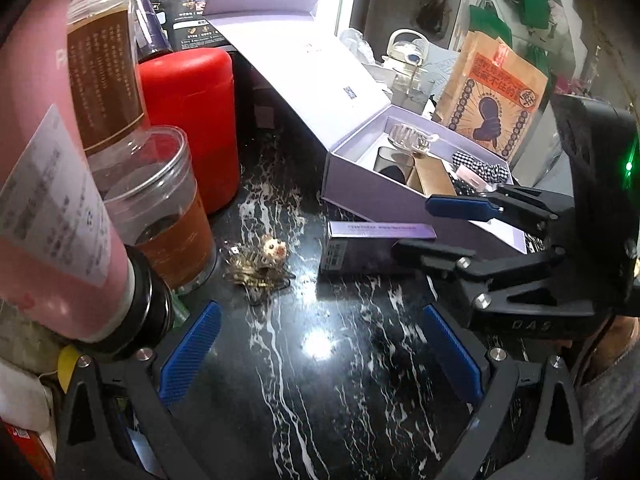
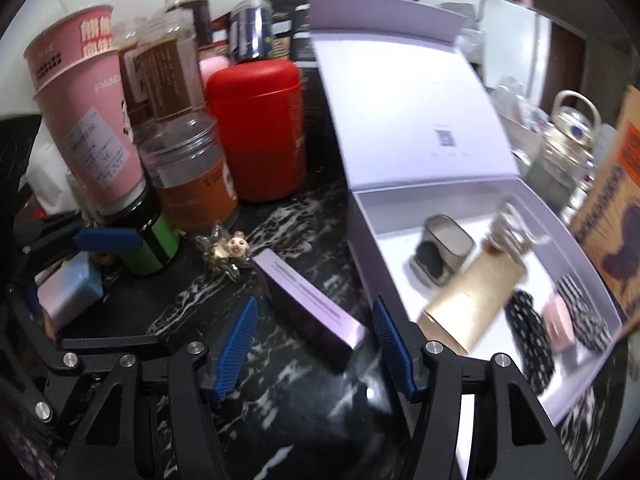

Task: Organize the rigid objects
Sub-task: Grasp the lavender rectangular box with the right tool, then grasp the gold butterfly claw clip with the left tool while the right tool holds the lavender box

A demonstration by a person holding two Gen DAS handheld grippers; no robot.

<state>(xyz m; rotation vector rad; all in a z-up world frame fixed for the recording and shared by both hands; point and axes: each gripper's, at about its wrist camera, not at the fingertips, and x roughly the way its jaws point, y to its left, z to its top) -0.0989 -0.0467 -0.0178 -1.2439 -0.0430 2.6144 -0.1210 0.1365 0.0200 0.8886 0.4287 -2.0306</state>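
Note:
A slim purple box (image 2: 310,302) lies on the black marble counter (image 2: 304,408), also in the left wrist view (image 1: 376,246). My right gripper (image 2: 316,346) is open, its blue pads on either side of the box's near end; it shows from the side in the left wrist view (image 1: 414,224). A small pig keychain (image 1: 262,264) lies left of the box, also in the right wrist view (image 2: 230,252). My left gripper (image 1: 320,356) is open and empty above bare counter (image 1: 320,380). An open lavender gift box (image 2: 576,380) holds a gold carton (image 2: 472,304), a clip and hair ties.
Jars and tins crowd the left: a pink cup (image 2: 86,120), a red tin (image 2: 258,132), a clear orange-labelled jar (image 1: 168,216). A brown paper bag (image 1: 490,100) and a bottle (image 1: 408,64) stand behind the gift box (image 1: 376,196).

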